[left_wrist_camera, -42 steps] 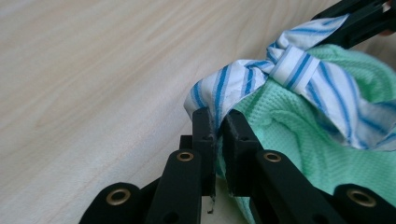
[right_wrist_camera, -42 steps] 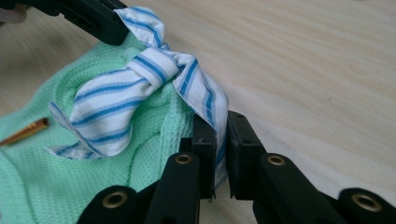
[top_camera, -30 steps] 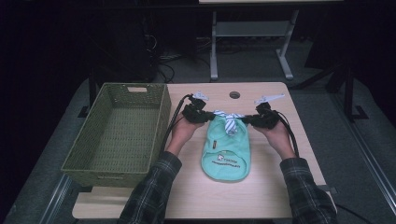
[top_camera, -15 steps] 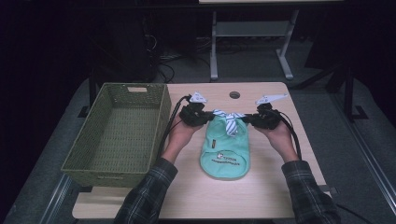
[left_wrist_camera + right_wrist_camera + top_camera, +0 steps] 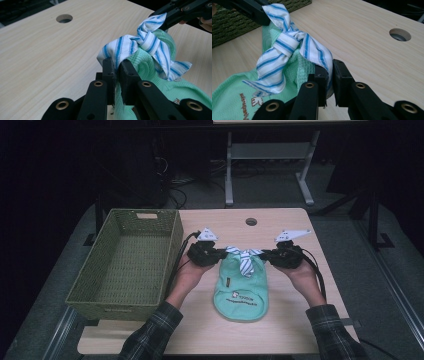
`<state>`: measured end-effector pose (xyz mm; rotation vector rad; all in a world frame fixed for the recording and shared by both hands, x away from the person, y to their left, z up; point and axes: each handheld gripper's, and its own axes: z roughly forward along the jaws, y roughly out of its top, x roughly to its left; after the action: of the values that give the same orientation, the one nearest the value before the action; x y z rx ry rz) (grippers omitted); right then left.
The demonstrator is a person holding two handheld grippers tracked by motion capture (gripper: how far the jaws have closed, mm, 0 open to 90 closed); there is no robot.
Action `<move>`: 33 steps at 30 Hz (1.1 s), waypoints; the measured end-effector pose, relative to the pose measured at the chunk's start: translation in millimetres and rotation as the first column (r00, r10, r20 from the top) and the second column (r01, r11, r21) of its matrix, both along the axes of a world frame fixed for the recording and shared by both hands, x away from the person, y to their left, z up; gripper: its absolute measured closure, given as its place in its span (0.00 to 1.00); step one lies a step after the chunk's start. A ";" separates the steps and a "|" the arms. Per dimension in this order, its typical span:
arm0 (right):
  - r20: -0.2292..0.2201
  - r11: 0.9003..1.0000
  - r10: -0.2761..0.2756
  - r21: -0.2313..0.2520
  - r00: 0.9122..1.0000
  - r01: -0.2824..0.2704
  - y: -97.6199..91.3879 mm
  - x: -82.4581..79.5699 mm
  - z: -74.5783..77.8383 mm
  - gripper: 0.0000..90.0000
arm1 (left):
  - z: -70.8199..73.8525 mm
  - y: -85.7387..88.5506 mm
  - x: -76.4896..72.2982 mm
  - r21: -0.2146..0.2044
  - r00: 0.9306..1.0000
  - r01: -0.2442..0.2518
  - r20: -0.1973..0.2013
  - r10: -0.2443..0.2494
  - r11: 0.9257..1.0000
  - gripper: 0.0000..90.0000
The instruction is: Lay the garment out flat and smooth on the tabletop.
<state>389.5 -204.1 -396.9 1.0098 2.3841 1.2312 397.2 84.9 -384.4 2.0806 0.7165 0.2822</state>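
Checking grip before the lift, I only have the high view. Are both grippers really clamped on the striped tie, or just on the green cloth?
Observer: The left gripper pinches the striped tie with green garment edge between its jaws.
Operator: And the right?
Observer: The right gripper is shut on the tie's other end.
Operator: Tie knotted?
Observer: Yes, one knot midway between the grippers.

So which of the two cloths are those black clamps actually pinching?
The white cloth with blue stripes, knotted at the top. Each clamp, left and right, pinches one end; the plain green cloth hangs beneath it.
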 end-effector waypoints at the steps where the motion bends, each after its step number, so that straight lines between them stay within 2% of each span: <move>1: 0.009 1.000 -0.003 -0.001 1.000 0.003 0.4 -0.2 2.0 0.91 | 2.6 0.2 0.9 -0.003 1.000 -0.006 0.009 0.006 1.000 0.92; 2: 0.025 1.000 -0.007 0.006 1.000 0.007 0.3 0.4 4.5 0.91 | 5.9 0.9 2.5 -0.002 1.000 -0.007 0.019 0.007 1.000 0.92; 7: 0.046 0.999 -0.022 0.025 0.999 0.021 0.6 11.4 26.0 0.91 | 23.9 1.9 4.7 -0.034 0.997 -0.029 0.070 0.032 0.999 0.92; 10: 0.062 0.999 -0.020 0.026 0.998 0.018 1.1 10.5 31.5 0.91 | 26.3 3.1 -0.5 -0.035 0.996 -0.019 0.081 0.022 0.999 0.92; 13: 0.062 1.000 -0.010 0.022 0.998 0.009 1.2 2.6 27.5 0.91 | 20.6 3.7 -8.1 -0.023 0.997 -0.006 0.080 0.008 1.000 0.92; 18: 0.049 1.000 -0.001 0.013 0.999 0.001 1.7 -11.3 12.6 0.89 | 9.6 3.7 -22.4 0.007 0.997 0.014 0.076 -0.015 1.000 0.91; 20: 0.031 1.000 0.005 0.012 1.000 -0.005 2.2 -15.5 8.7 0.88 | 6.1 4.5 -27.4 0.004 0.997 0.017 0.077 -0.018 1.000 0.91; 21: 0.042 1.000 0.006 0.013 0.999 -0.006 2.2 -18.5 7.1 0.88 | 4.6 5.4 -29.5 0.003 0.997 0.022 0.075 -0.023 1.000 0.91; 24: 0.012 1.000 0.019 0.002 1.000 -0.019 3.5 -26.7 3.7 0.86 | 1.0 6.3 -35.3 0.013 0.997 0.027 0.068 -0.028 1.000 0.91; 27: 0.032 1.000 0.026 0.007 0.999 -0.027 3.5 -36.4 1.9 0.86 | -1.2 8.0 -41.9 0.004 0.998 0.035 0.060 -0.035 0.999 0.91; 29: 0.015 0.999 0.036 0.004 0.999 -0.036 3.2 -40.9 0.6 0.86 | -2.4 8.4 -47.0 0.007 0.998 0.041 0.056 -0.041 0.999 0.91; 33: 0.024 0.999 0.049 0.007 0.999 -0.049 3.2 -52.4 -1.4 0.84 | -4.1 9.5 -58.1 -0.013 0.998 0.044 0.042 -0.044 0.999 0.91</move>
<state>337.0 -200.9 -398.3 0.9391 2.4014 1.2625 339.1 94.4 -388.4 2.0683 0.6451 0.2942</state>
